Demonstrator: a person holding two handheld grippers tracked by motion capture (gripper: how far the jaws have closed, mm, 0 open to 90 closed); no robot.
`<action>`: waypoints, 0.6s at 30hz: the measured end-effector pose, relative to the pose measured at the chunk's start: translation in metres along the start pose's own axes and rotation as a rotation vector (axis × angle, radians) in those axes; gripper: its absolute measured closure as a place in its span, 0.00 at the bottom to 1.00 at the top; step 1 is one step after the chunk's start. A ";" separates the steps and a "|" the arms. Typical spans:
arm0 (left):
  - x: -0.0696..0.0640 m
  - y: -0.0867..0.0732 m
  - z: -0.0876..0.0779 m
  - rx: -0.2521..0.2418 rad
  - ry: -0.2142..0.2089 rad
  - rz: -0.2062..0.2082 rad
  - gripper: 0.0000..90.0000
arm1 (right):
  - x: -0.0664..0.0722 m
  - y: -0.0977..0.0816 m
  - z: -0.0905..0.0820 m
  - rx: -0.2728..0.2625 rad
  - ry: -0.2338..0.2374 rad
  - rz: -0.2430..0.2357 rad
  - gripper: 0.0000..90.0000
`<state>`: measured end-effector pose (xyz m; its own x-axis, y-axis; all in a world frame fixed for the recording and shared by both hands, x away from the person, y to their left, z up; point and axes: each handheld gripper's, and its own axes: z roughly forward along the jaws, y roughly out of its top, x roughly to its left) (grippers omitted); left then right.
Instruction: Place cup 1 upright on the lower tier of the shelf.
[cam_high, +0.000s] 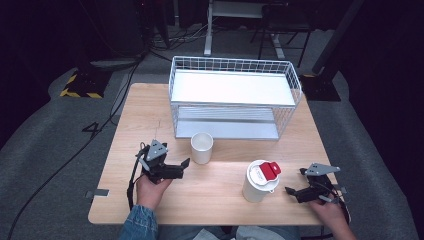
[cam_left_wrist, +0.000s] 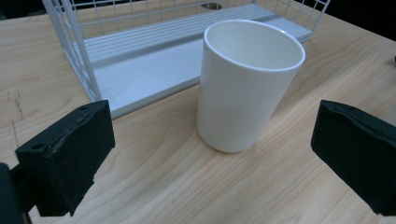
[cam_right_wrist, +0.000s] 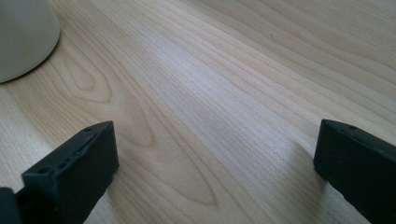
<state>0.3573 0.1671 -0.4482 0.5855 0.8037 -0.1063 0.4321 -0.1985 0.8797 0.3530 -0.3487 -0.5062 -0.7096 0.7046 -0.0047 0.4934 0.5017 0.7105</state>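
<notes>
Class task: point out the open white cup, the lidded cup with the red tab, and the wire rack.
open white cup (cam_left_wrist: 243, 93), left gripper view, side wall.
lidded cup (cam_high: 256, 189), high view, side wall.
wire rack (cam_high: 235, 61), high view, back rim.

Plain white open-top plastic cup (cam_high: 202, 148), no print. Lidded white tumbler (cam_high: 258, 183) with a red flip tab (cam_high: 272, 170). White wire-grid rack (cam_high: 235, 97), pale grey shelves. Light wood-grain tabletop (cam_high: 210, 195). Both grippers' jaws matte black, grey top plates.

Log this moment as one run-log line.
left gripper: open, facing white cup, no contact | right gripper: open, beside lidded cup | wire rack: behind, empty
</notes>
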 end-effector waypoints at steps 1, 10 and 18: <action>-0.001 0.001 0.002 -0.003 -0.004 0.001 0.00 | 0.000 0.000 0.000 0.001 -0.001 -0.001 0.00; -0.008 0.011 0.022 -0.013 -0.052 0.017 0.00 | 0.000 0.000 0.000 0.000 -0.001 0.001 0.00; -0.011 0.016 0.037 -0.022 -0.080 0.012 0.00 | 0.000 0.000 0.000 0.001 -0.005 0.005 0.00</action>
<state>0.3838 0.1345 -0.4501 0.6436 0.7540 -0.1312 0.4098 -0.1948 0.8912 0.3532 -0.3485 -0.5062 -0.7047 0.7095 -0.0049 0.4971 0.4987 0.7101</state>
